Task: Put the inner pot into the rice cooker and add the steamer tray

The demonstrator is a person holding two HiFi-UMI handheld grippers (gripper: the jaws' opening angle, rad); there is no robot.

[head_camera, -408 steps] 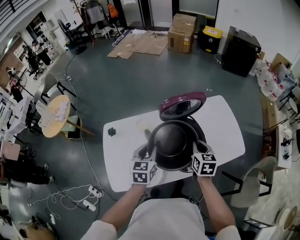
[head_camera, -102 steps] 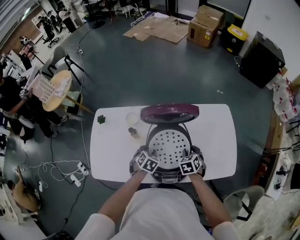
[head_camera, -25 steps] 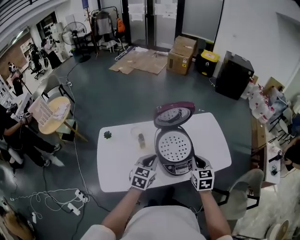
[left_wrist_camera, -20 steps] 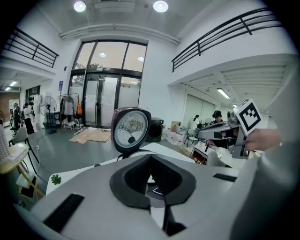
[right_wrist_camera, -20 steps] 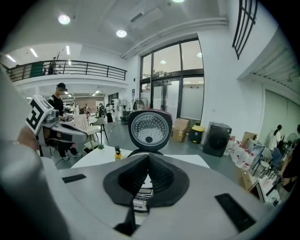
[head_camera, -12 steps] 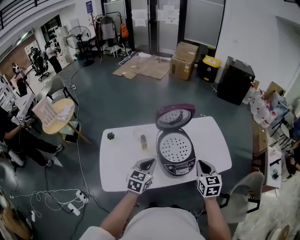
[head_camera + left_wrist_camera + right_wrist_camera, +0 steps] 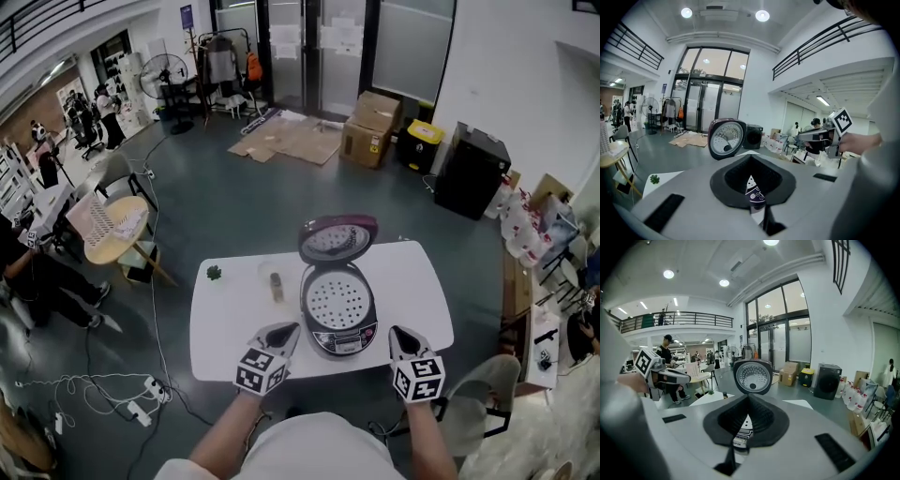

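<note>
The rice cooker (image 7: 339, 330) stands on the white table (image 7: 230, 328) with its maroon lid (image 7: 337, 239) tipped up at the back. The white perforated steamer tray (image 7: 335, 304) lies in its top opening; the inner pot beneath is hidden. My left gripper (image 7: 285, 330) hangs shut and empty to the cooker's front left, apart from it. On the front right my right gripper (image 7: 397, 334) is likewise shut, empty and apart. In the left gripper view the shut left gripper (image 7: 751, 160) points at the lid (image 7: 726, 138). In the right gripper view the shut right gripper (image 7: 749, 399) faces the lid (image 7: 752, 376).
A small jar (image 7: 276, 284) and a clear cup (image 7: 266, 271) stand left of the cooker, with a little green thing (image 7: 214, 273) further left. A chair (image 7: 480, 411) sits at the table's right corner. A round wooden table (image 7: 112, 225) and people are on the left.
Both grippers have drawn back from the cooker's sides toward me and risen. The cooker with the tray in it has stayed put.
</note>
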